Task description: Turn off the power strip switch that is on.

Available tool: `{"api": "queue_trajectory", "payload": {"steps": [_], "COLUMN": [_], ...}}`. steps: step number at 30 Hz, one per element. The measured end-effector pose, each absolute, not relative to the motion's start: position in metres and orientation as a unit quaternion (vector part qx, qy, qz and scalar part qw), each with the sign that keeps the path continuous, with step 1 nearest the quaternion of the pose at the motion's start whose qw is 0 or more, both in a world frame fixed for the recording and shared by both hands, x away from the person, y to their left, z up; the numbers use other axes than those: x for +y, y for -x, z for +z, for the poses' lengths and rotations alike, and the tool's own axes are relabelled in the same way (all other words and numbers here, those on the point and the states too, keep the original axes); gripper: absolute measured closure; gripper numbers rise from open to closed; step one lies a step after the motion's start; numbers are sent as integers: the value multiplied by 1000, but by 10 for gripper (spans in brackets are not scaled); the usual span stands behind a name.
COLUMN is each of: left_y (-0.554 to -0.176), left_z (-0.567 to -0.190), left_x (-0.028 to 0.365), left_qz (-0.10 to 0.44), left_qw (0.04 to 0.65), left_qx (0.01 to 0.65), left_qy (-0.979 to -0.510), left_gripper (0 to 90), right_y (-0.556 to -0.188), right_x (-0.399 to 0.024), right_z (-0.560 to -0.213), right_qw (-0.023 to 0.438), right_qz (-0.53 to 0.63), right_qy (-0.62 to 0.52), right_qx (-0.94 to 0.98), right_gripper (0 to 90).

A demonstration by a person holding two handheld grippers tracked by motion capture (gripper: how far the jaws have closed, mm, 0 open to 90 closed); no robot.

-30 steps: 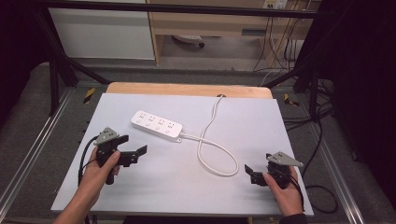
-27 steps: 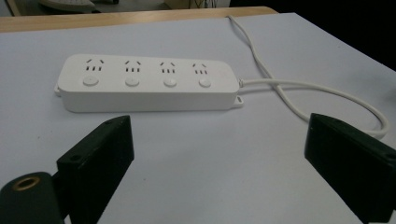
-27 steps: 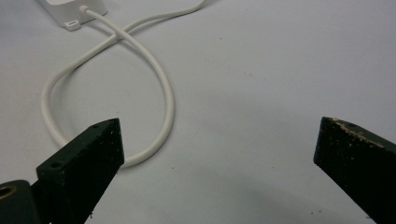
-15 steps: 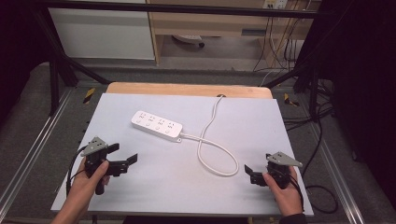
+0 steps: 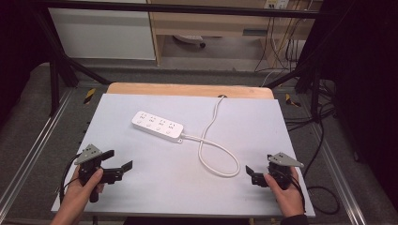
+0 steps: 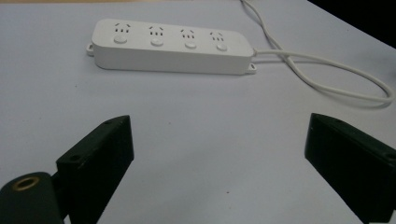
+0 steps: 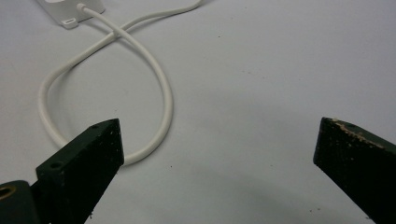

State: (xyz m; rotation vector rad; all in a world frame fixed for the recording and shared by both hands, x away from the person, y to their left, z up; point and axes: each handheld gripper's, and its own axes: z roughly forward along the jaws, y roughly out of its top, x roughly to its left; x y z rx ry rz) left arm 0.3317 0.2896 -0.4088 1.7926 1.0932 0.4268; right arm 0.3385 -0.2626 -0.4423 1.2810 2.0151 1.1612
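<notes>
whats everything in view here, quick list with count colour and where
power strip: 1, white, four sockets with a button each, lying flat on the mat's far-left part
cord: 1, white, runs from the strip's right end, crosses itself in a loop mid-mat, then goes off the far edge
mat: 1, pale grey, covers the tabletop
table: 1, wooden, edge showing beyond the mat
cabinet: 1, white, on the floor behind the table
left hand-held gripper: 1, black with grey plate, near-left corner, jaws apart, holding nothing
right hand-held gripper: 1, black with grey plate, near-right corner, jaws apart, holding nothing
hands: 2, one on each gripper, entering from the near edge
</notes>
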Motion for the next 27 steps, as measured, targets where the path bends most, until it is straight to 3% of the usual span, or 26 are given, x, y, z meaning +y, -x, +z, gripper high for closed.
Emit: {"api": "queue_trajectory", "payload": {"steps": [27], "left_y": [-317], "left_z": [-431], "left_x": [291], "left_qz": [183], "left_qw": [464], "left_qx": [446], "left_qy": [-744], "left_gripper": [98], "right_y": [-354], "right_x": [-273], "right_z": [-461], "right_qw": [232], "right_qz": [363], "right_qy": [-516], "right_qx": [740], "right_gripper": [27]}}
